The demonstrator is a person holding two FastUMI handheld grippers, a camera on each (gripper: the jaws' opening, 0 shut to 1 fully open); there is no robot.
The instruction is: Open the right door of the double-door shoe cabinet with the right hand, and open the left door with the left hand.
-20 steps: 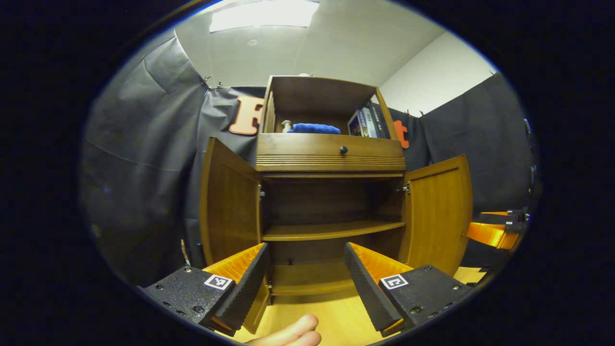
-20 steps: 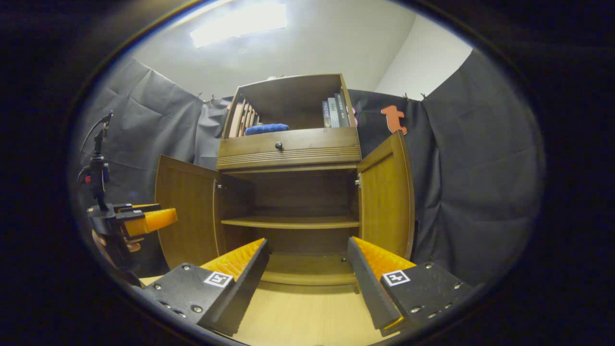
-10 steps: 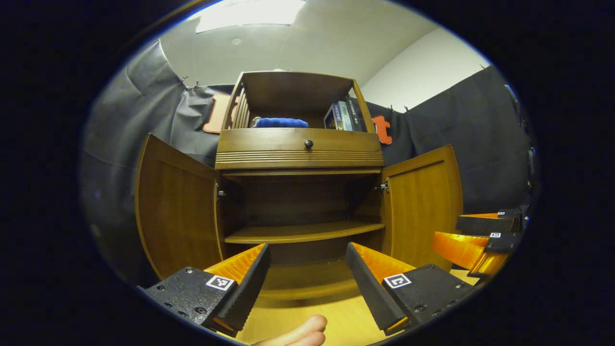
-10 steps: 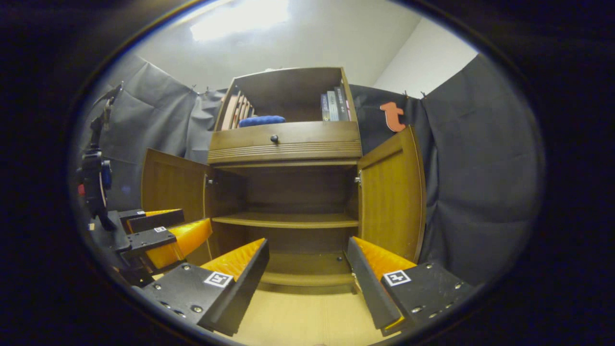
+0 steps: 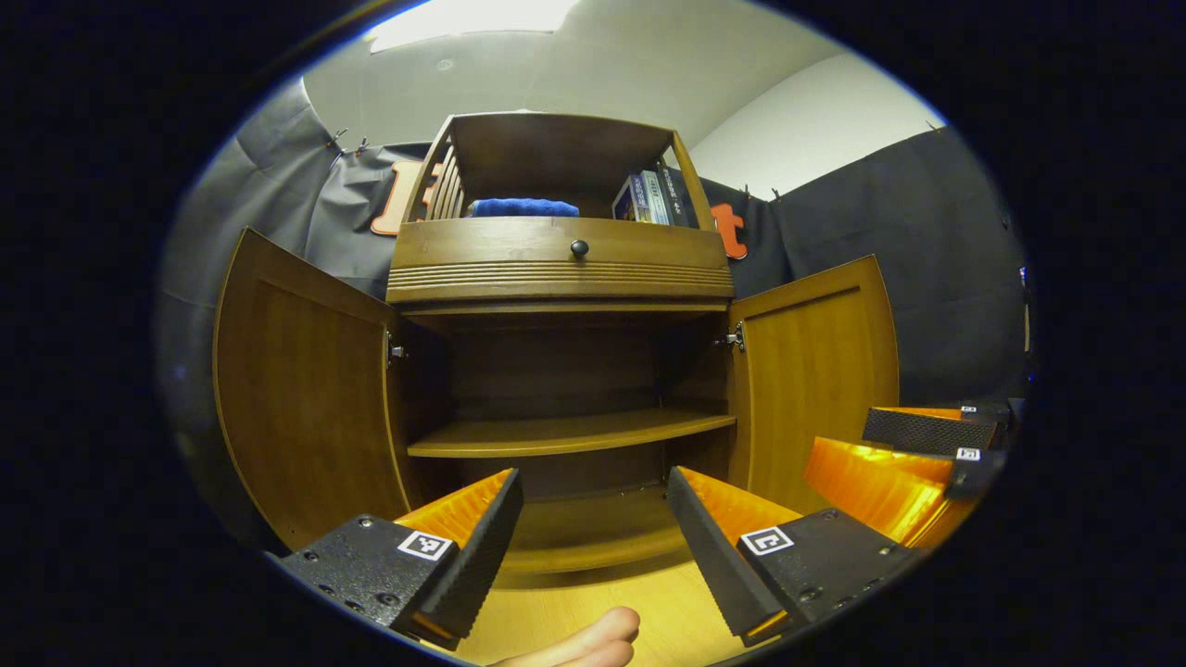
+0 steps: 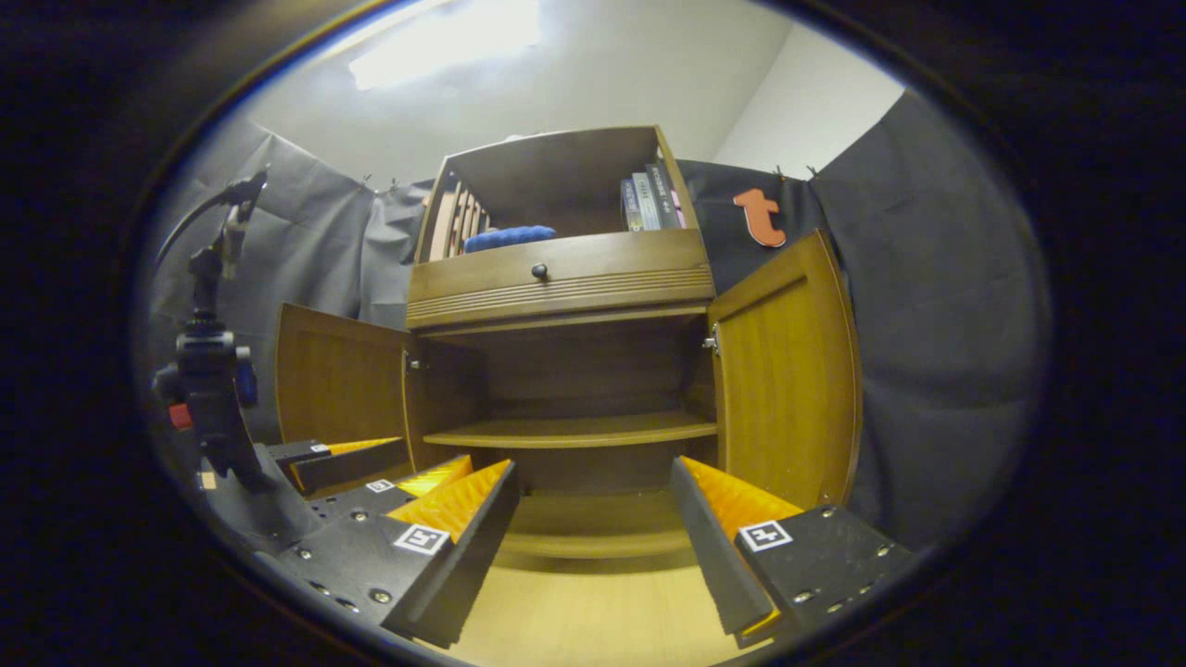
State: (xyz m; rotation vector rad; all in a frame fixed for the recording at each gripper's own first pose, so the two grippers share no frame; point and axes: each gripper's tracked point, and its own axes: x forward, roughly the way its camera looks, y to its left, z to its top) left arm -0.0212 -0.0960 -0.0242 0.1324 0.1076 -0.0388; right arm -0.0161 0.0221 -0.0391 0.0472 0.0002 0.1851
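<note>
The wooden shoe cabinet stands straight ahead with both lower doors swung wide. In the left gripper view the left door [image 5: 306,398] hangs out to the left and the right door [image 5: 815,380] to the right; the right gripper view shows the same left door [image 6: 338,380] and right door [image 6: 788,371]. My left gripper [image 5: 593,519] is open and holds nothing, in front of the cabinet's bottom shelf. My right gripper [image 6: 593,519] is open too, just as empty. Each sees the other close beside it: the right gripper [image 5: 839,449] and the left gripper [image 6: 435,454].
Inside is a bare middle shelf [image 5: 565,434]. Above the doors sits a drawer with a dark knob [image 5: 579,247], and the top compartment holds a blue cloth [image 5: 523,207] and books [image 5: 644,196]. A black stand [image 6: 208,371] rises at the left. A fingertip [image 5: 584,639] shows over the wooden floor.
The two grippers have drawn closer together in front of the cabinet. The left gripper's view has swung so the left door shows broader. Both doors stay open.
</note>
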